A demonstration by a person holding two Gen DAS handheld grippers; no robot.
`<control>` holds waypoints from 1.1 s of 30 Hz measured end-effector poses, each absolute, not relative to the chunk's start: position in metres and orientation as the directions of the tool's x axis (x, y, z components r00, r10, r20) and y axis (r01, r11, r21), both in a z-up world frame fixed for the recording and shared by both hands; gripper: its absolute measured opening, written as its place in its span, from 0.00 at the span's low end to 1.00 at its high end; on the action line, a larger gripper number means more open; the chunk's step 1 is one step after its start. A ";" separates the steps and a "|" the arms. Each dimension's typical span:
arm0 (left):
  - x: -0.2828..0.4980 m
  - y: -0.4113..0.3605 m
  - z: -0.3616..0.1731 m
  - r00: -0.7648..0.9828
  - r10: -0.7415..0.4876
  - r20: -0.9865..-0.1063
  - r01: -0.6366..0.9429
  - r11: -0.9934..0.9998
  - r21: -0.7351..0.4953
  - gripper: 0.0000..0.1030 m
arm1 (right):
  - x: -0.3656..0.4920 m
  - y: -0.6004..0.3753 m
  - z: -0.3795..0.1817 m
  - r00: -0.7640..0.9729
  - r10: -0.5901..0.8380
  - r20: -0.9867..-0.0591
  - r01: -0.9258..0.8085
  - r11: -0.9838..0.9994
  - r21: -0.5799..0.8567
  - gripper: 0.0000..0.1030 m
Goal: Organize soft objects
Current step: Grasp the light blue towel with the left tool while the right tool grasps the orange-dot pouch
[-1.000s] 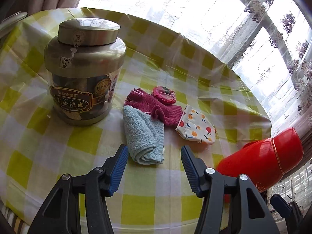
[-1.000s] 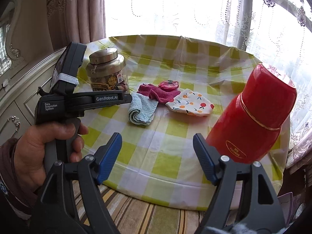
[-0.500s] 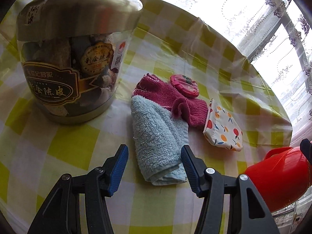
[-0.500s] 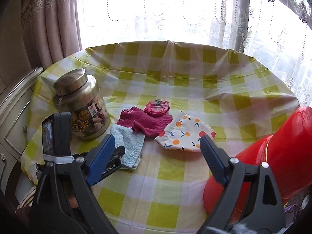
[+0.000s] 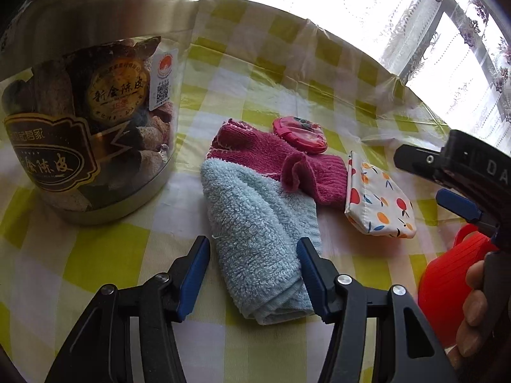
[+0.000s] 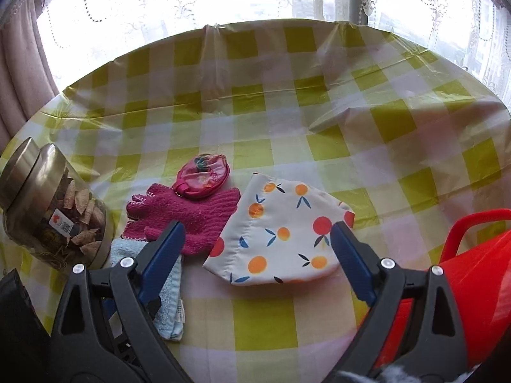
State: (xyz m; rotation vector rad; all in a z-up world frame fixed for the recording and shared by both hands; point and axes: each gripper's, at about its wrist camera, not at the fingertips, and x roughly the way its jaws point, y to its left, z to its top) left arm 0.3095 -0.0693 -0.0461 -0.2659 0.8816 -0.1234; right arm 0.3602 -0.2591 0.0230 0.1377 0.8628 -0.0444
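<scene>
Straddling the folded light-blue terry towel [image 5: 255, 239] beside the steel-lidded jar [image 5: 86, 111], my left gripper [image 5: 254, 274] stands open; my right gripper [image 6: 257, 255], jaws just widened, frames the fruit-print fabric pouch [image 6: 281, 239] untouched.

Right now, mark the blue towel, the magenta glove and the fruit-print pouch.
blue towel [image 5: 255, 239], left wrist view, middle of the folded terry roll.
magenta glove [image 6: 194, 215], right wrist view, knitted palm.
fruit-print pouch [image 6: 281, 239], right wrist view, centre of the printed face.

Black plastic grippers [image 5: 254, 274] with blue-padded fingers [image 5: 194, 274], silver screws, white lettering on the body.
</scene>
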 end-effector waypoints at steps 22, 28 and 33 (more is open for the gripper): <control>0.298 -0.065 -0.042 0.663 -0.243 -0.709 0.035 0.955 -0.294 0.19 | 0.379 -0.269 -0.033 0.623 0.094 -0.777 0.064 0.983 0.170 0.77; 0.296 -0.064 -0.041 0.667 -0.248 -0.703 0.034 0.952 -0.303 0.19 | 0.372 -0.253 -0.028 0.632 0.178 -0.754 -0.036 0.979 0.202 0.26; 0.294 -0.063 -0.041 0.671 -0.253 -0.697 0.037 0.950 -0.310 0.19 | 0.368 -0.254 -0.028 0.639 0.198 -0.743 -0.054 0.976 0.213 0.14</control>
